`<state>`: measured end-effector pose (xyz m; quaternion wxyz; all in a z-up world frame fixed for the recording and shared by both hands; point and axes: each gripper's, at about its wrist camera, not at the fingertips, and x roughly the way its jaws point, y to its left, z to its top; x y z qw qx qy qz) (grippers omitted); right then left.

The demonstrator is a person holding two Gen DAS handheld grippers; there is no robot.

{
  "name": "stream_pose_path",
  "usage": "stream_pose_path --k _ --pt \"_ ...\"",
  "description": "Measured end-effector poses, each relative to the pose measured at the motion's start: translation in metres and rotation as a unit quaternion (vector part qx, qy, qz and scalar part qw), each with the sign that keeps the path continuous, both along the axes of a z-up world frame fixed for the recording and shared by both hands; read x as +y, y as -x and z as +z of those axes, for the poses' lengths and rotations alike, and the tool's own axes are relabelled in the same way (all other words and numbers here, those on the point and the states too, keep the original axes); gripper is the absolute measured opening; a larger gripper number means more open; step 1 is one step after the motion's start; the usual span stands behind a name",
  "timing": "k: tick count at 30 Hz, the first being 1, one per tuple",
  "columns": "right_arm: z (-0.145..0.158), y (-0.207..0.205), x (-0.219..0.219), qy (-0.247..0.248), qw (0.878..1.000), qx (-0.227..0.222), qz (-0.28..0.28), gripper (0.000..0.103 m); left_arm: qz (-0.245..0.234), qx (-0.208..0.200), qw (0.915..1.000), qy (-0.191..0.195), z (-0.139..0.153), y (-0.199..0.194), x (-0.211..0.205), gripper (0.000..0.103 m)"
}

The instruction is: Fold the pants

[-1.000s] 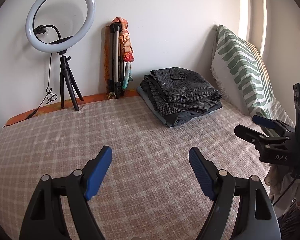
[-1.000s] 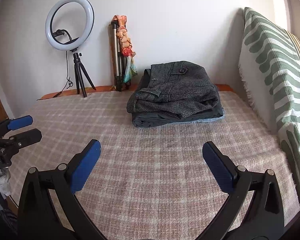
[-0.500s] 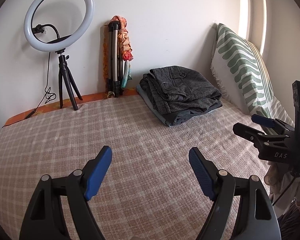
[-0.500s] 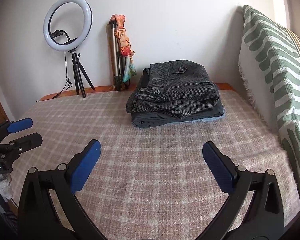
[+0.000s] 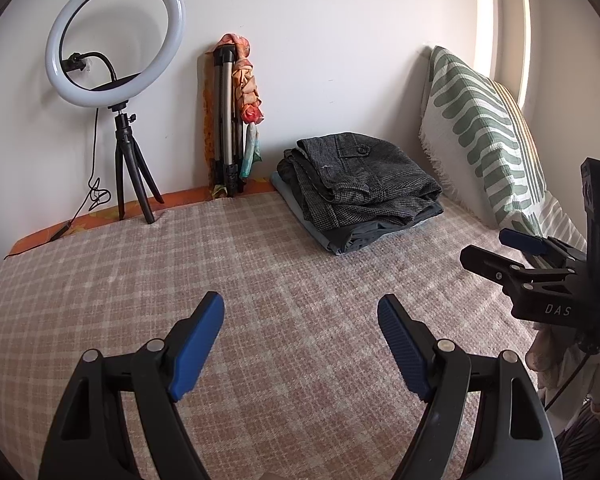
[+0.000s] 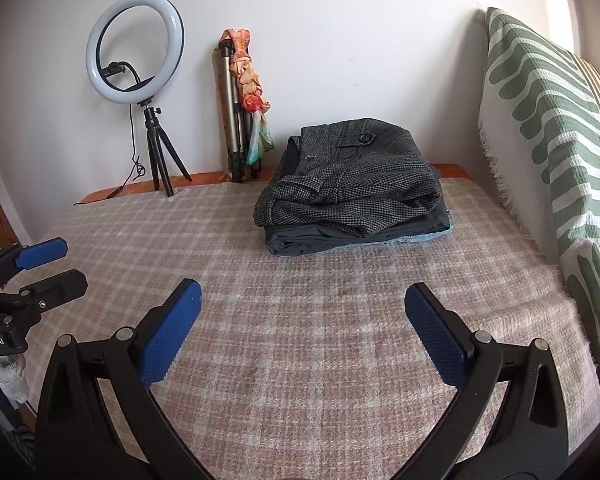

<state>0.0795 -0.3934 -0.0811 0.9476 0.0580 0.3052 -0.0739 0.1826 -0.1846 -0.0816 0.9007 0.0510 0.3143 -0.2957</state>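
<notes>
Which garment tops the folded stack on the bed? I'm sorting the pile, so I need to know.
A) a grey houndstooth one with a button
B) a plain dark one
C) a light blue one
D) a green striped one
A: the grey houndstooth pants, button showing, lie uppermost, over a plain dark garment and a light blue garment.

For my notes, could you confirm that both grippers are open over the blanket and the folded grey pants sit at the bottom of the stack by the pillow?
One detail is wrong: the grey pants lie on top of the stack, not at the bottom, as the right wrist view shows. The rest holds: the left gripper and right gripper are open over the blanket, and the stack sits by the pillow.
</notes>
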Motion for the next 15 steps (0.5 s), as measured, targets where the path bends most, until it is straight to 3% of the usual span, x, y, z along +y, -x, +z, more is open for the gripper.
stream_pose_path --k 15 --pt "0.0002 -0.0014 0.0025 -0.001 1.0 0.001 0.0 0.103 0.0 -0.002 1.0 0.0 0.0009 0.0008 -0.0015 0.078"
